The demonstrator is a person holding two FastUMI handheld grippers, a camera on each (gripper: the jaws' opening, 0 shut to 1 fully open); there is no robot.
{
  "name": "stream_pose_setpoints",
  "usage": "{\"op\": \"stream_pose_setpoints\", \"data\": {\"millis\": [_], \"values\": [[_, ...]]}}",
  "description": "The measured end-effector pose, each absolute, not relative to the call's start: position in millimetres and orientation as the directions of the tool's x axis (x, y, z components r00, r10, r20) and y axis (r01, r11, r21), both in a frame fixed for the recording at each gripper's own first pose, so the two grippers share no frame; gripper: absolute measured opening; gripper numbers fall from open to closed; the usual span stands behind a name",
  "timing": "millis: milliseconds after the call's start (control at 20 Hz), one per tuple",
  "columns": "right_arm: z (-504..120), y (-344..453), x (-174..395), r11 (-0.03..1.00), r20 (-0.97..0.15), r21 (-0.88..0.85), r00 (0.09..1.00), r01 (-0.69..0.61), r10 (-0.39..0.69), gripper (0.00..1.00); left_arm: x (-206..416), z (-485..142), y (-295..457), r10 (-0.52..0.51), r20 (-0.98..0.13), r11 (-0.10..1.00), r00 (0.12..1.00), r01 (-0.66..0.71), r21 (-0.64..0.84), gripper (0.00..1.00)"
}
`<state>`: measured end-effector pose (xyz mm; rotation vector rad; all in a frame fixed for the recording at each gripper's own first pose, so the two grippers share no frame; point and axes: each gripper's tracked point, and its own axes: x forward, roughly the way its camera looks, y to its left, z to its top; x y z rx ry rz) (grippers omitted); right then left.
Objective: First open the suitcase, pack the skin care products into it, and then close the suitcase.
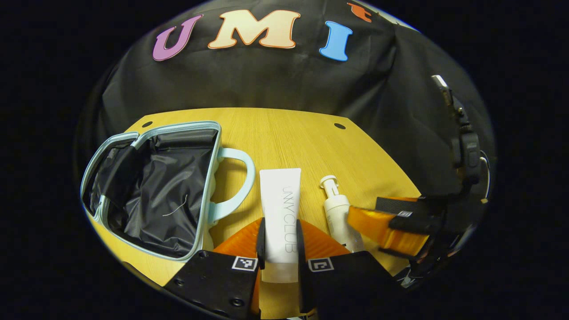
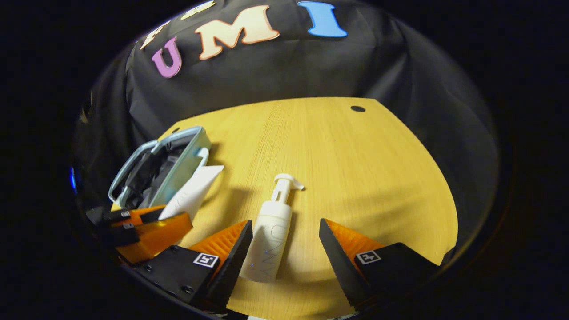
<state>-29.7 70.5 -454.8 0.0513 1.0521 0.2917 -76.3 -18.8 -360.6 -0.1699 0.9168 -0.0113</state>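
Left tongs (image 1: 280, 249) are pinching my white tube (image 1: 280, 213) beside the open suitcase (image 1: 151, 186); right tongs (image 2: 284, 249) are spreading around the pump bottle (image 2: 271, 235), which is lying on the table (image 2: 355, 178).

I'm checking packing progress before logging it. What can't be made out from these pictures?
- Suitcase floor, left gripper view: crumpled dark lining hides what lies inside.
- Tube bottom end, left gripper view: covered by the left tool.
- Pump bottle base, left gripper view: blocked by the blurred right tool.
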Motion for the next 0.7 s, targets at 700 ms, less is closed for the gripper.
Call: {"op": "stream_pose_setpoints", "data": {"millis": [700], "values": [[-467.6, 93.0, -45.8, 0.949, -0.870, 0.130, 0.427, -0.286, 0.248, 0.53, -30.3, -284.6, 44.1, -0.046, -0.707, 0.994, 0.706, -0.038, -0.102, 0.26]]}}
